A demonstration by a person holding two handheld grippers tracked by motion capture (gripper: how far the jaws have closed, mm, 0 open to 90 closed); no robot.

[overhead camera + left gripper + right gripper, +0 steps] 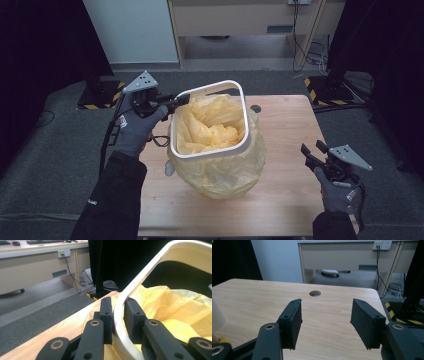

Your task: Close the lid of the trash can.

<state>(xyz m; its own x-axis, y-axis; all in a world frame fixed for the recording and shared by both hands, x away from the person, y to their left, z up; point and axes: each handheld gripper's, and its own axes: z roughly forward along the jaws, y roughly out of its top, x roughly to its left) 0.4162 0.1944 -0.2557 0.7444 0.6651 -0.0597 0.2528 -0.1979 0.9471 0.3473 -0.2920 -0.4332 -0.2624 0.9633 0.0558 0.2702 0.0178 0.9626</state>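
- Two risks are developing: your left gripper is clamping the white ring, raised askew over the bin on the table.
- Yellow bag is hanging loose; tilting could be dislodging it.
- Your right gripper is standing apart, empty, supporting nothing.

No text, label, brand or number can be read. Small white lettering is seen on the left sleeve, too blurred to be made out.
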